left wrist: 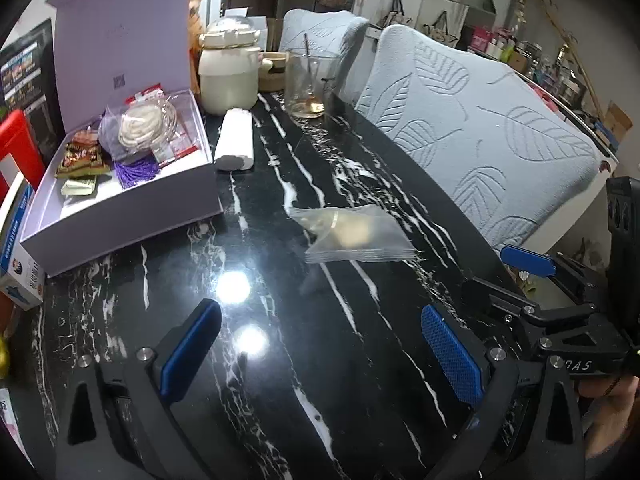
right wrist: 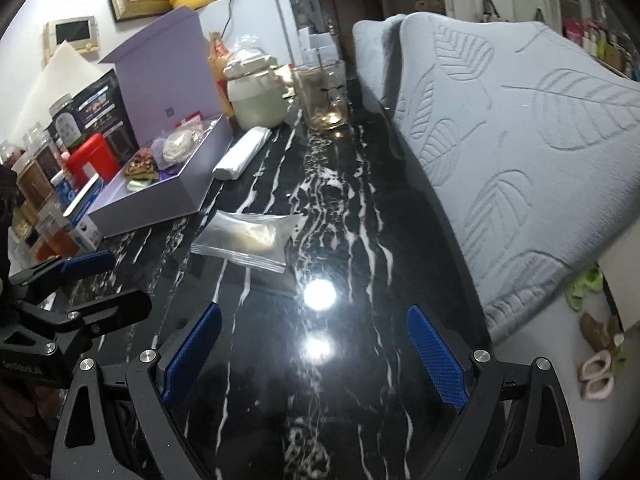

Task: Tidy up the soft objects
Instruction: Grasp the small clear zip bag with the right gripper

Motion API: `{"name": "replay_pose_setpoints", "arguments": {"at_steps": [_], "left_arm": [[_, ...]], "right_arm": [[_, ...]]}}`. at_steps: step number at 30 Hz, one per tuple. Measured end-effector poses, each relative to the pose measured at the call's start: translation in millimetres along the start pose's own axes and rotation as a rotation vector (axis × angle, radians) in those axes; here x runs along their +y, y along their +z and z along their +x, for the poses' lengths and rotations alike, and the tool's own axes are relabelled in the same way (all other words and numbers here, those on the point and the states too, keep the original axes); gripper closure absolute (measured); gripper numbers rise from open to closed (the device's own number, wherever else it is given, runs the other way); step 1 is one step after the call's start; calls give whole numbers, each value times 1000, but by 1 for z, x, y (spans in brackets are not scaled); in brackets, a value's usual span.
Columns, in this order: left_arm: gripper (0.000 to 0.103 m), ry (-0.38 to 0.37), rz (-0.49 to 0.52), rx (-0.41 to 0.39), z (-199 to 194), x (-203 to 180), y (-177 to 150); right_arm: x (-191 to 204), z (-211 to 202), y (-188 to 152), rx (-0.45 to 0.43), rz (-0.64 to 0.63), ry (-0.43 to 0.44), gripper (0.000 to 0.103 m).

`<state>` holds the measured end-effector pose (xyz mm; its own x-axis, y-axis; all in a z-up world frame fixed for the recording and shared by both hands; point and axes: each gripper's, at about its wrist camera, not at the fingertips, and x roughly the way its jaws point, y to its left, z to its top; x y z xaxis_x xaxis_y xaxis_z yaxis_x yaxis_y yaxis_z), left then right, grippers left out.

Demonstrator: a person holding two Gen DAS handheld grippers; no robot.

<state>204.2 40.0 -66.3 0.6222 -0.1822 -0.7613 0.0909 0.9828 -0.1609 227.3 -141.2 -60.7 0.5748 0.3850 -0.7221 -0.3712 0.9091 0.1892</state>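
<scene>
**Tech A:** Left wrist view, reading left to right. State the contents.

**Tech B:** At far left, a lavender box [left wrist: 120, 216] sits on the black marble table [left wrist: 280, 360] with its lid raised upright behind it. Inside lie a snack packet [left wrist: 82, 158], a purple tassel [left wrist: 136, 172] and a bagged coil of white cord [left wrist: 142, 126]. Just beside the box's right wall lies a white roll [left wrist: 236, 140]. Behind it stand a cream lidded jar [left wrist: 228, 68] and a glass beaker [left wrist: 306, 84] holding a stirrer and a little amber liquid.

**Tech A:** Location of the task item?

**Tech B:** A clear zip pouch [left wrist: 352, 232] with pale, soft contents lies flat on the table, apart from the box and to its right. Nothing grips it.

**Tech A:** Left gripper status?

**Tech B:** The left gripper [left wrist: 320, 352] hovers near the pouch, fingers spread wide, with nothing between the blue pads [left wrist: 452, 356]. The right gripper's fingers [left wrist: 528, 260] show at the right edge.

**Tech A:** Right wrist view, same order.

**Tech B:** The left gripper's finger [right wrist: 88, 260] enters at left. The box [right wrist: 152, 200] follows, then the pouch [right wrist: 248, 236] on the table [right wrist: 320, 400], ahead and slightly left of centre. The right gripper [right wrist: 316, 348] is also spread apart and holds nothing. Two leaf-embossed grey chair backs [right wrist: 520, 140] stand along the table's right edge. Slippers [right wrist: 596, 372] lie on the floor at far right.
</scene>
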Motion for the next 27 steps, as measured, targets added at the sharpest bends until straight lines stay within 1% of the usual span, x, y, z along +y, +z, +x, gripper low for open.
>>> {"name": "replay_pose_setpoints", "arguments": {"at_steps": [6, 8, 13, 14, 16, 17, 19, 21, 22, 23, 24, 27], "left_arm": [[1, -8, -57, 13, 13, 19, 10], [1, -6, -65, 12, 17, 22, 13], [1, 3, -62, 16, 25, 28, 18], [1, -2, -56, 18, 27, 28, 19], [1, -10, -41, 18, 29, 29, 20], [1, -15, -27, 17, 30, 28, 21], [1, -27, 6, 22, 34, 26, 25], [1, -38, 39, 30, 38, 25, 29], [1, -46, 51, 29, 39, 24, 31], [1, -55, 63, 29, 40, 23, 33], [1, -64, 71, 28, 41, 23, 35], [1, -90, 84, 21, 43, 22, 41]], "right_arm": [[4, 30, 15, 40, -53, 49, 8], [5, 41, 20, 55, -71, 74, 11], [9, 68, 30, 105, -98, 129, 27], [10, 73, 31, 114, -106, 138, 29], [12, 80, 33, 127, -120, 146, 37], [13, 82, 35, 125, -128, 147, 38], [14, 84, 37, 126, -145, 150, 47], [15, 87, 39, 131, -162, 148, 50], [15, 87, 39, 133, -173, 147, 57], [16, 88, 40, 135, -189, 146, 60], [15, 88, 40, 137, -195, 145, 63], [13, 88, 42, 149, -210, 143, 63]]}}
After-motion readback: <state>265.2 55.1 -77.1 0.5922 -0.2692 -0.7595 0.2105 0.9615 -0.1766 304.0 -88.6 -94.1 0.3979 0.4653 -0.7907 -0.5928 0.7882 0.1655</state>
